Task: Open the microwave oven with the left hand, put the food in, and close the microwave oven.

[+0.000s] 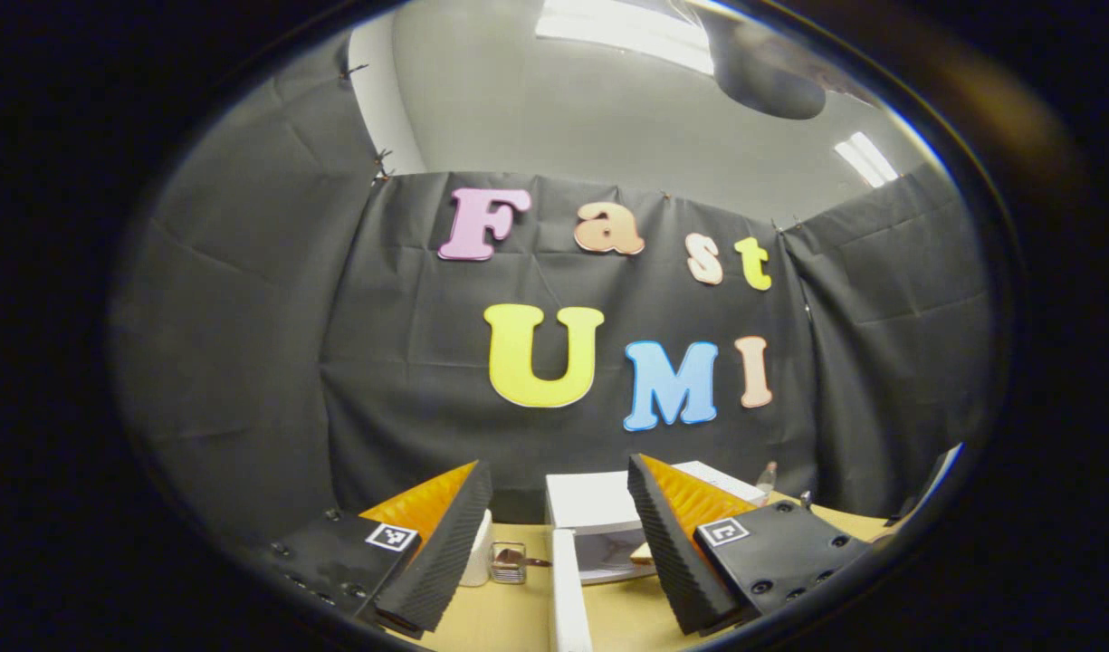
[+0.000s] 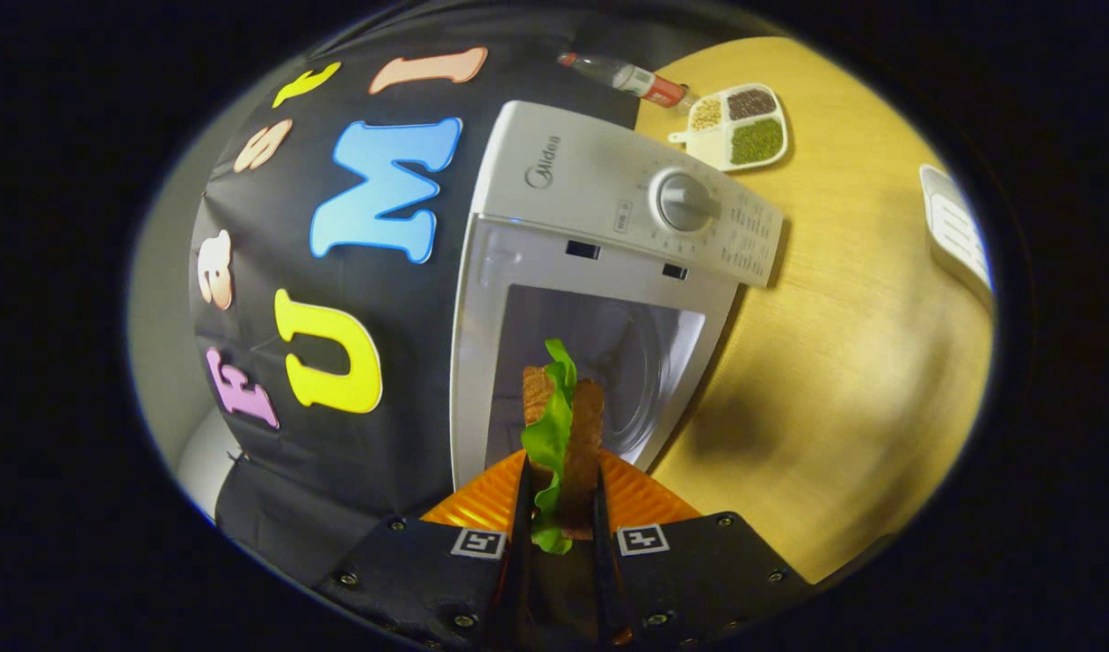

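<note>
The white microwave (image 2: 563, 172) stands with its cavity (image 2: 626, 353) open in the right gripper view, which is rolled on its side. My right gripper (image 2: 559, 484) is shut on a sandwich (image 2: 583, 426) of brown bread and green lettuce, held just in front of the cavity's mouth. In the left gripper view the microwave (image 1: 590, 498) sits low at the middle, with its open door (image 1: 568, 589) seen edge-on as a white strip. My left gripper (image 1: 558, 464) is open and holds nothing, a little back from the door.
A wooden table (image 2: 844, 362) carries a compartment tray of beans (image 2: 740, 127), a lying bottle (image 2: 626, 77) and a white object (image 2: 957, 231) at its edge. A white cup (image 1: 477, 552) and a small glass item (image 1: 509, 561) stand left of the door.
</note>
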Demonstrator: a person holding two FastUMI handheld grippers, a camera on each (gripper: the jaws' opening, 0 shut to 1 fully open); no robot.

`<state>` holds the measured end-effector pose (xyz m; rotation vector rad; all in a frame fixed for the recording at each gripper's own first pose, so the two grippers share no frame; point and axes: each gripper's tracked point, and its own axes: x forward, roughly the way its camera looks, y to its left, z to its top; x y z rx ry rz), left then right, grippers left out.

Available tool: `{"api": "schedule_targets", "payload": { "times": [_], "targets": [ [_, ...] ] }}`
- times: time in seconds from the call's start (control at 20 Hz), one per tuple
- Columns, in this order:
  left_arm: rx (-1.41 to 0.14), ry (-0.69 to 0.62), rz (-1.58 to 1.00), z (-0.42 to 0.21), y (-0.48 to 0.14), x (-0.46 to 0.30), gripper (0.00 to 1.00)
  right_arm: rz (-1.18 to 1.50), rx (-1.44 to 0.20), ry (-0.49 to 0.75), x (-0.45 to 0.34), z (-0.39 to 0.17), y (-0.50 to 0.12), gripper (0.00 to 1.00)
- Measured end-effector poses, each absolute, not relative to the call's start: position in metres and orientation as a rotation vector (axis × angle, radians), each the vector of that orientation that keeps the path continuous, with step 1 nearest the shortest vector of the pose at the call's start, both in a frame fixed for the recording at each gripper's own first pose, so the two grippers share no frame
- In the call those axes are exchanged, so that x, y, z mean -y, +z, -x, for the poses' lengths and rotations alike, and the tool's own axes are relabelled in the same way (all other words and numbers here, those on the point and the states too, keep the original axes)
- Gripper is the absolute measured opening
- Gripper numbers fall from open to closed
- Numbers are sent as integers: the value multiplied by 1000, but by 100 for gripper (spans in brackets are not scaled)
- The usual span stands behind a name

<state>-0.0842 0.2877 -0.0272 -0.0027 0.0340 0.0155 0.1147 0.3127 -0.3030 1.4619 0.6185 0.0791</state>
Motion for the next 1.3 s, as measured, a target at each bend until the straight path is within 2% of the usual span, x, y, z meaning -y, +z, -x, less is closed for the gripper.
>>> {"api": "schedule_targets", "payload": {
  "times": [0.35,0.8,1.0,1.1,1.15,1.3],
  "targets": [
    [-67,57,-2,80,-38,-326,99,-1614,-519,-89,-338,-177,-335,30],
    [-131,126,0,81,-61,-366,99,-1636,-438,-206,-356,-240,-371,30],
    [-135,137,7,77,-64,-372,98,-1583,-465,-225,-361,-241,-375,30],
    [-131,130,23,73,-66,-369,97,-1556,-509,-237,-361,-235,-380,41],
    [-125,122,27,69,-67,-366,94,-1541,-532,-240,-360,-230,-382,53],
    [-115,100,24,61,-67,-358,96,-1477,-578,-220,-356,-214,-382,62]
  ]
}}
